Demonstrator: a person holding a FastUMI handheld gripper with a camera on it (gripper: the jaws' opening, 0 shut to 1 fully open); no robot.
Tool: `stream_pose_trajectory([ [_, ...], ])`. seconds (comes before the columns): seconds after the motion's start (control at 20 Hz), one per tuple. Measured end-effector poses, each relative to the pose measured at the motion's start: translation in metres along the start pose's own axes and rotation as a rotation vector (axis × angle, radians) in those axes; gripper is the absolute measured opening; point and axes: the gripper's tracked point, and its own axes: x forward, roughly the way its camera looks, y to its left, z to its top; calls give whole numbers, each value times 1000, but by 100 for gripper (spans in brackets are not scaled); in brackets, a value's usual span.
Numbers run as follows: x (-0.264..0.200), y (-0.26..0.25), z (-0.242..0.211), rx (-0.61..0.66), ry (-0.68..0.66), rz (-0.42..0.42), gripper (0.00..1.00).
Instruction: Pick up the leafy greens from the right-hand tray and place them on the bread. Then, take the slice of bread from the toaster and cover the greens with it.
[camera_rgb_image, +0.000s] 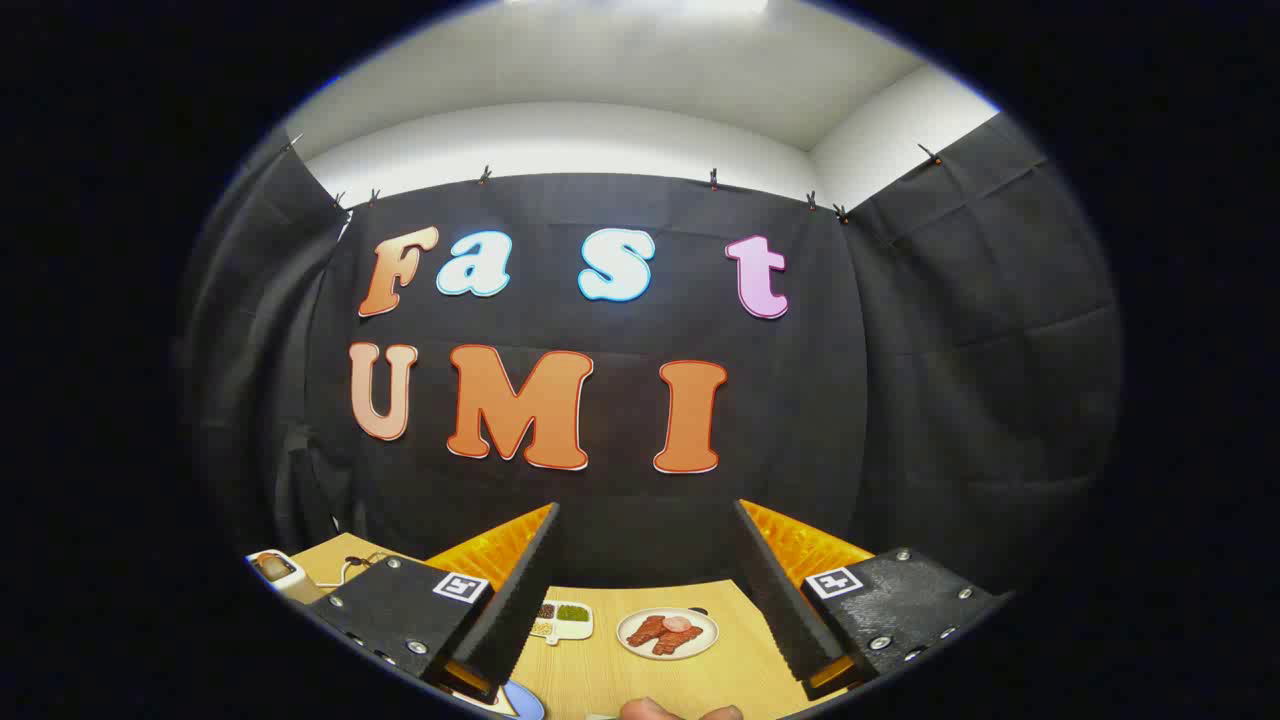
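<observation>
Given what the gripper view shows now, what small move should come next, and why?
Probably tilt the gripper down toward the table. Its fingers stand open, holding nothing, and aim at the booth wall, while the divided tray and the plate lie low between them, so the greens are not yet lined up.

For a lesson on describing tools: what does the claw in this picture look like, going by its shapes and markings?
The claw has two long, wedge-shaped fingers with finely ribbed inner faces, set wide apart. Each sits on a flat, textured black block studded with silver screws. Each block carries a small square black-and-white marker. Ribbed orange plastic shows behind both fingers.
</observation>
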Motion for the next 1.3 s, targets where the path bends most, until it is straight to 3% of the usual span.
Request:
stream_pose_trajectory([
  [0.85, -19, -2, 12, 33, -9, -8, 100],
  [1.3, -21, 1, -43, 36, 160, -27, 100],
])
